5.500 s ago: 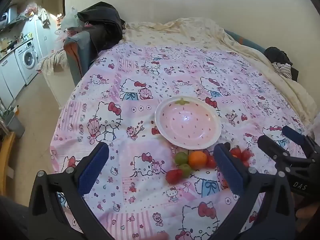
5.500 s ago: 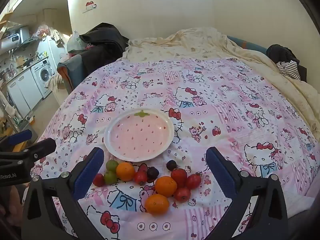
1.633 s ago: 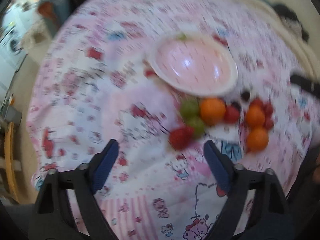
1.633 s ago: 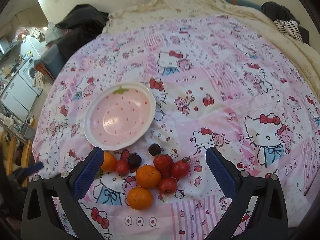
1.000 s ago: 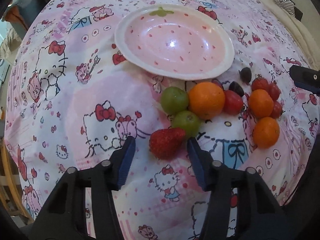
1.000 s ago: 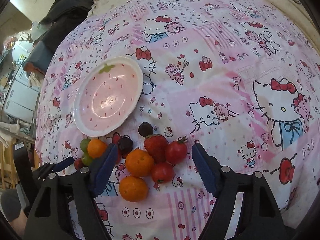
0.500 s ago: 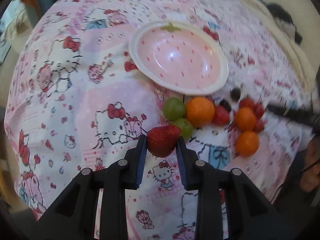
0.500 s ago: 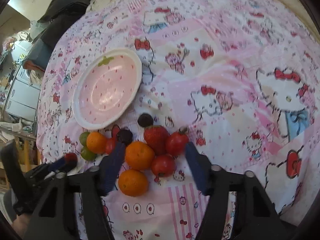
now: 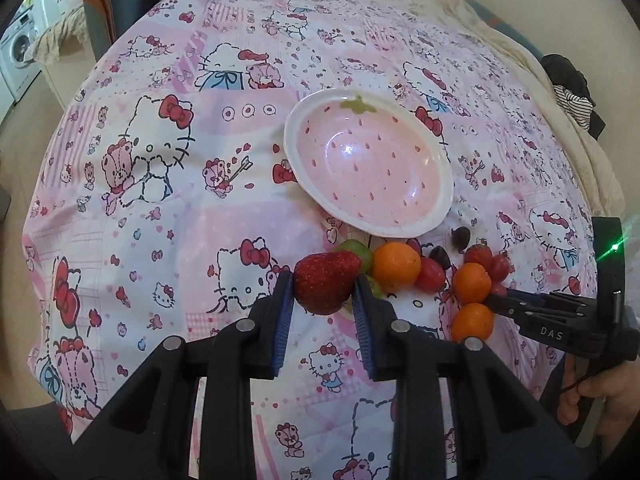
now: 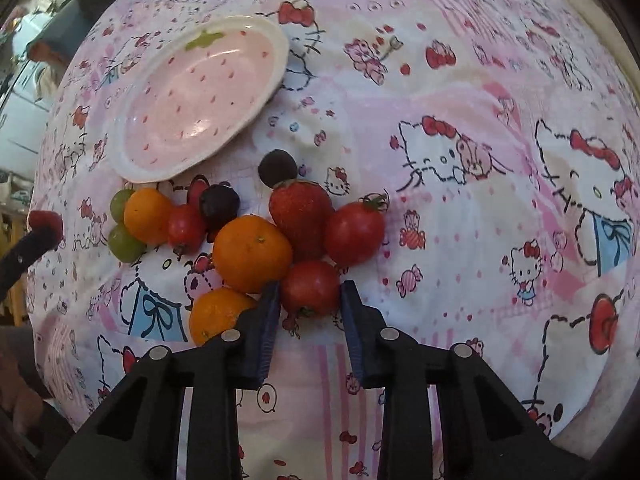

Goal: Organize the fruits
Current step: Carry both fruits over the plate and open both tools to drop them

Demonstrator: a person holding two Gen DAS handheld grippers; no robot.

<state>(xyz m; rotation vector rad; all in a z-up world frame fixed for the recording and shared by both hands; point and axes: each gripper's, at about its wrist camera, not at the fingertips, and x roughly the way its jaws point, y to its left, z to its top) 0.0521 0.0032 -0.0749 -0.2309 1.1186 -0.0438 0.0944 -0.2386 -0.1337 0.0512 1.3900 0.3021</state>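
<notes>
My left gripper (image 9: 323, 289) is shut on a red strawberry (image 9: 325, 286) and holds it above the bedspread, short of the empty pink strawberry-pattern plate (image 9: 368, 168). My right gripper (image 10: 308, 296) is shut around a small red tomato (image 10: 310, 288) that still lies in the fruit pile. Around it are two oranges (image 10: 252, 254), a strawberry (image 10: 300, 212), another tomato (image 10: 354, 232), dark grapes (image 10: 278, 168) and green grapes (image 10: 126, 242). The plate also shows in the right wrist view (image 10: 200, 96).
All of it lies on a pink Hello Kitty bedspread (image 9: 160, 160) over a bed. A cream blanket (image 9: 520, 60) and dark clothes (image 9: 572, 84) are at the far right. A washing machine (image 9: 16, 52) stands off the bed's left.
My left gripper has lifted the strawberry off the bedspread. My right gripper came down and narrowed from wide open to closed around the small tomato.
</notes>
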